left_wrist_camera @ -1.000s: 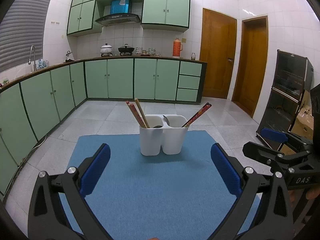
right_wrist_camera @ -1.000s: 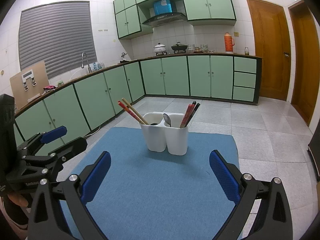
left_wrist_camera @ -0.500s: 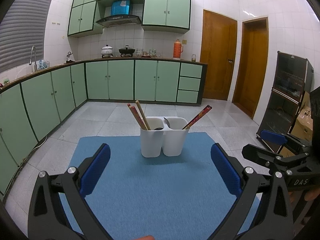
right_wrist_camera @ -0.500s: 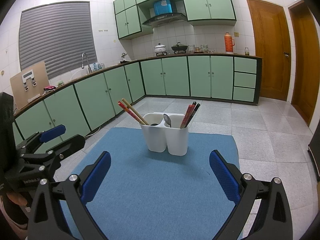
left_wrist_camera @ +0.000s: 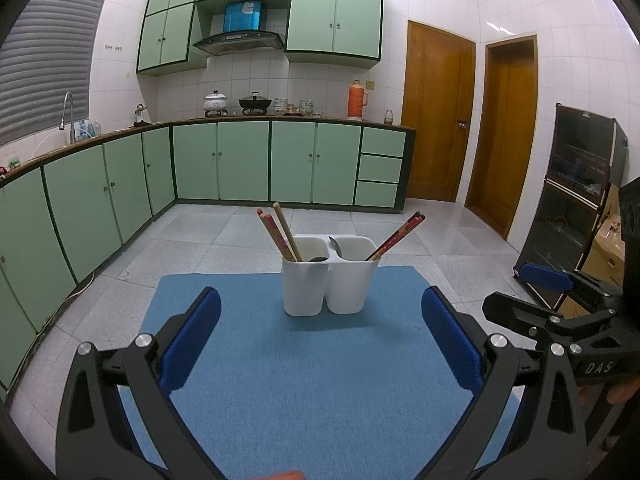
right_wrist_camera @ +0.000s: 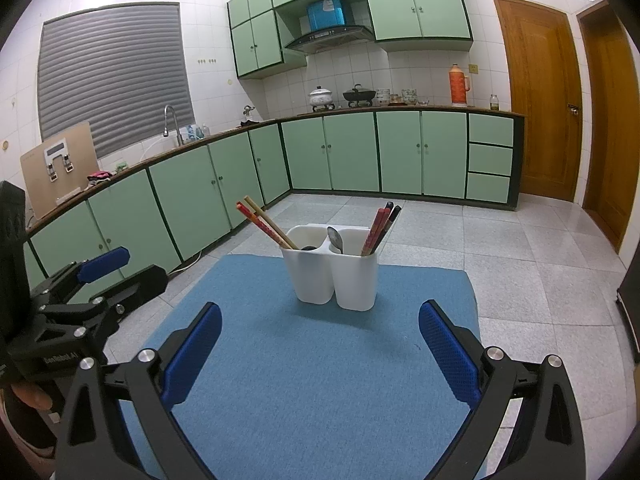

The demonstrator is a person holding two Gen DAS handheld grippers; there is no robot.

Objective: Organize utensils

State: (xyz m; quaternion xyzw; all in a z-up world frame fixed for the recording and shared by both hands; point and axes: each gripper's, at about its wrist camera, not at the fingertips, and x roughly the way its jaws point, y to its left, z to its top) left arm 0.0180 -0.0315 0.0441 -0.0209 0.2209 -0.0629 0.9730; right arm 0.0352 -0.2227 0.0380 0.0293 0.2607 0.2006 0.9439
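A white two-compartment utensil holder (left_wrist_camera: 330, 286) (right_wrist_camera: 336, 276) stands upright on the blue mat (left_wrist_camera: 320, 380) (right_wrist_camera: 320, 380). Its left cup holds red and wooden chopsticks (left_wrist_camera: 278, 234) (right_wrist_camera: 266, 228) and a dark utensil. Its right cup holds red-black chopsticks (left_wrist_camera: 396, 236) (right_wrist_camera: 380, 226). A metal spoon (right_wrist_camera: 336, 238) leans at the divider. My left gripper (left_wrist_camera: 320, 332) is open and empty, short of the holder. My right gripper (right_wrist_camera: 320, 338) is open and empty, also short of it. Each gripper shows at the edge of the other's view.
Green kitchen cabinets (left_wrist_camera: 240, 160) line the back and left walls. A dark glass-front cabinet (left_wrist_camera: 576, 200) stands at the right. Wooden doors (left_wrist_camera: 440, 112) are at the back right. Tiled floor surrounds the mat.
The left wrist view has tilted up slightly, so the holder sits a little lower in frame. The right gripper has hardly moved. Both stay open.
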